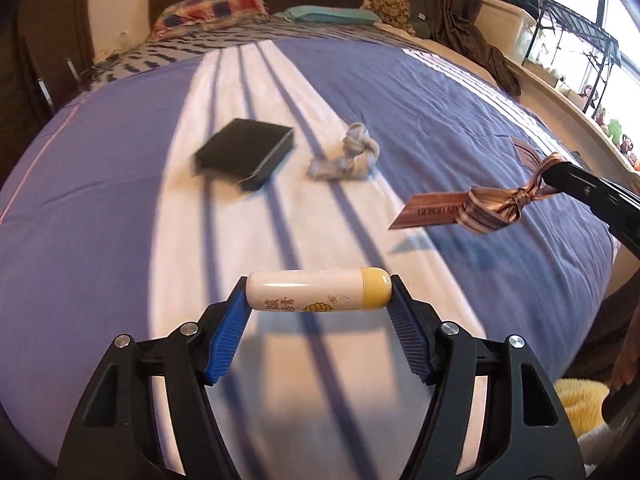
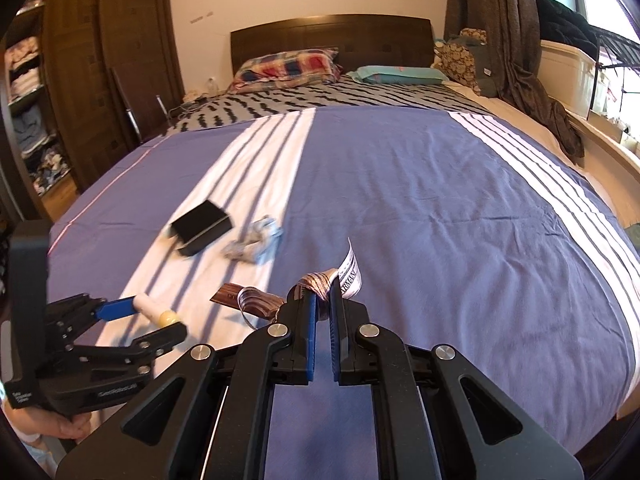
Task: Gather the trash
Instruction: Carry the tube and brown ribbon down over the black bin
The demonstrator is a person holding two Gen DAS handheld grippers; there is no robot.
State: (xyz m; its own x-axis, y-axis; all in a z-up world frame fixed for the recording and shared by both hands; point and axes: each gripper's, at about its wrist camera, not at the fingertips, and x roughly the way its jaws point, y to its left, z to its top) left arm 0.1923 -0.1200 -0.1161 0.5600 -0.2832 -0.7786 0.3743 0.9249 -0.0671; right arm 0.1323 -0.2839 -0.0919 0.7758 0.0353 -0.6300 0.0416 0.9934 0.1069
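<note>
I stand at the foot of a bed (image 2: 440, 200) covered in a blue spread with white stripes, a gripper in each hand, part way through collecting trash from it.

Two pieces are already off the bed, one in each gripper. My left gripper (image 1: 319, 292) is clamped endwise on a small white tube with a yellow cap (image 1: 318, 290); its blue pads (image 1: 228, 336) press on the two ends, spread about as wide as the tube is long, and the tube hangs above the white stripe. My right gripper (image 2: 325, 300) is closed almost fully, pinching a shiny brown ribbon bow (image 1: 496, 208) with a brown printed tag (image 1: 430, 210) attached; the bow and tag dangle in the air over the blue cloth, to the right of the tube.

Two pieces are left lying on the bed, further from me: a flat black box (image 1: 246, 154) on the white stripe, and just beside it, to its right, a crumpled grey-blue wad (image 1: 348, 156) that may be paper or cloth. Both look blurred. I see no bin or bag in either view, so I judge the task about half done, with both grippers full.
</note>
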